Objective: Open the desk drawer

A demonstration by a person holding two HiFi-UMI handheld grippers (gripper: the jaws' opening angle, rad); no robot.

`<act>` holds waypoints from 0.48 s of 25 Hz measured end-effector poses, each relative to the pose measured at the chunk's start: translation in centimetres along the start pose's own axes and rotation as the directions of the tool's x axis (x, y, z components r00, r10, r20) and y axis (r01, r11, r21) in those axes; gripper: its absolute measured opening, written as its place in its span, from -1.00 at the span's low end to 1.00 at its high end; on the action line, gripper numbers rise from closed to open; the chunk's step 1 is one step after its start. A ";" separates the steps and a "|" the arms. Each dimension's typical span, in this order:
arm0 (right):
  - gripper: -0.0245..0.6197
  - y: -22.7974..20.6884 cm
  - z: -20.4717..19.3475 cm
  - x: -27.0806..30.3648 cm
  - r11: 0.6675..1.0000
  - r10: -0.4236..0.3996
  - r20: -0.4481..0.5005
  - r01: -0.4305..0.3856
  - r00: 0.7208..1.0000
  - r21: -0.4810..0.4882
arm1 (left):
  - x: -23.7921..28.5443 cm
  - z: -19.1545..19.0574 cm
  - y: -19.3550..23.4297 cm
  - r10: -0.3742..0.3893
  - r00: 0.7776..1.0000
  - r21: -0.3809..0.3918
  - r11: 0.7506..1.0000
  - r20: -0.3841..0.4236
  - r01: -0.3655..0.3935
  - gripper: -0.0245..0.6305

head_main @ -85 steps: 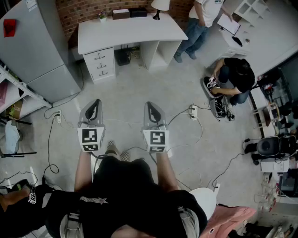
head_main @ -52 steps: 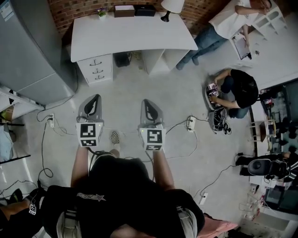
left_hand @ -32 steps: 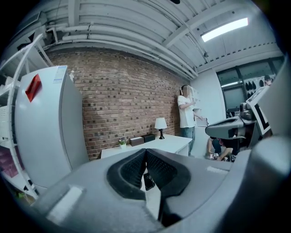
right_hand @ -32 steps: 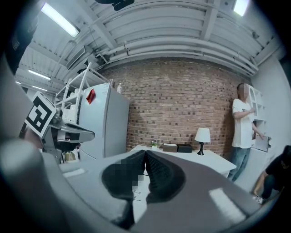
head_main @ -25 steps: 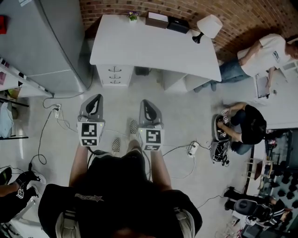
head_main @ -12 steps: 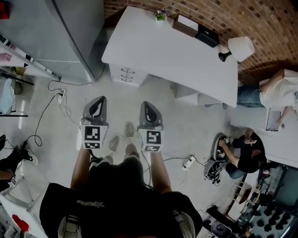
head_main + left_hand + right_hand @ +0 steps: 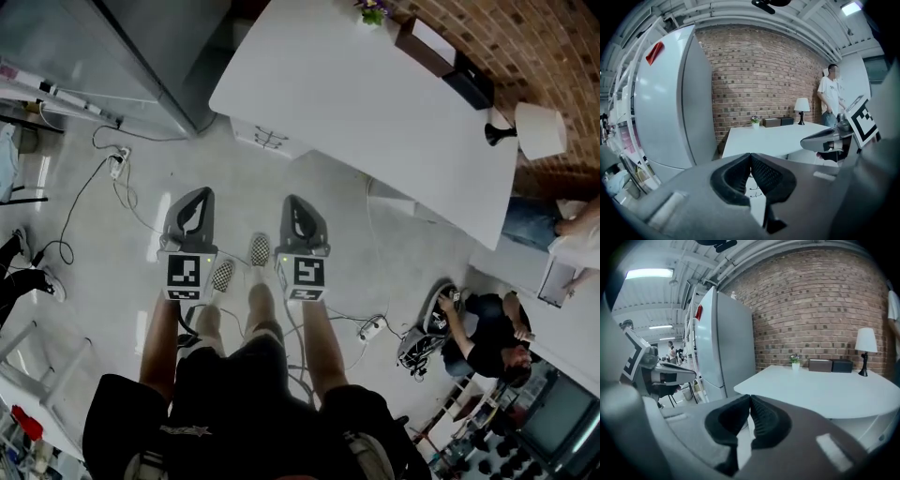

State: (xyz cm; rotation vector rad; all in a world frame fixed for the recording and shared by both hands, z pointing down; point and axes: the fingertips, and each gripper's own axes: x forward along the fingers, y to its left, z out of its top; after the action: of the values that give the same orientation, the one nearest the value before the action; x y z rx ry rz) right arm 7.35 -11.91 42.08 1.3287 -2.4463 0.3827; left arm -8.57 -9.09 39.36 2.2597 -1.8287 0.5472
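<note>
The white desk (image 7: 375, 103) fills the top of the head view. Its drawer unit (image 7: 269, 141), with small dark handles, sits under the desk's left end, mostly hidden by the top. Both grippers are held side by side above the floor, short of the desk and pointing at it. My left gripper (image 7: 194, 200) is shut and holds nothing. My right gripper (image 7: 296, 205) is also shut and empty. In the left gripper view the drawer handles (image 7: 755, 190) show just below the shut left gripper (image 7: 750, 157). The right gripper (image 7: 750, 400) looks across the desk top (image 7: 825, 390).
A grey fridge (image 7: 141, 42) stands left of the desk. Cables and power strips (image 7: 117, 165) lie on the floor. A lamp (image 7: 534, 127), boxes (image 7: 448, 58) and a small plant (image 7: 373, 11) sit on the desk. A person (image 7: 483, 333) crouches at right.
The desk has come much nearer and larger as the person walked toward it. Both grippers stay shut, side by side, now lower and close to the drawer unit.
</note>
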 end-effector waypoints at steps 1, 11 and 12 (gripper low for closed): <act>-0.90 -0.1 -0.6 1.0 1.000 0.007 -0.006 -0.007 1.000 -0.002 | 0.7 -0.7 0.3 0.006 1.000 -0.006 1.000 -0.004 -0.006 -0.89; -0.90 -1.6 -8.5 9.6 0.999 0.036 -0.064 -0.036 0.997 0.002 | 6.6 -8.8 1.7 0.031 0.998 -0.039 0.999 -0.047 -0.033 -0.89; -0.90 -1.7 -9.2 10.3 0.999 0.036 -0.069 -0.036 0.997 0.000 | 7.2 -9.8 1.8 0.033 0.998 -0.042 0.998 -0.050 -0.035 -0.89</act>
State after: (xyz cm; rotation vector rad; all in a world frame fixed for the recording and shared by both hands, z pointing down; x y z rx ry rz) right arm 5.02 -17.06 54.78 1.2513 -2.4161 0.4291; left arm -10.74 -12.40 50.97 2.1712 -1.8408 0.5590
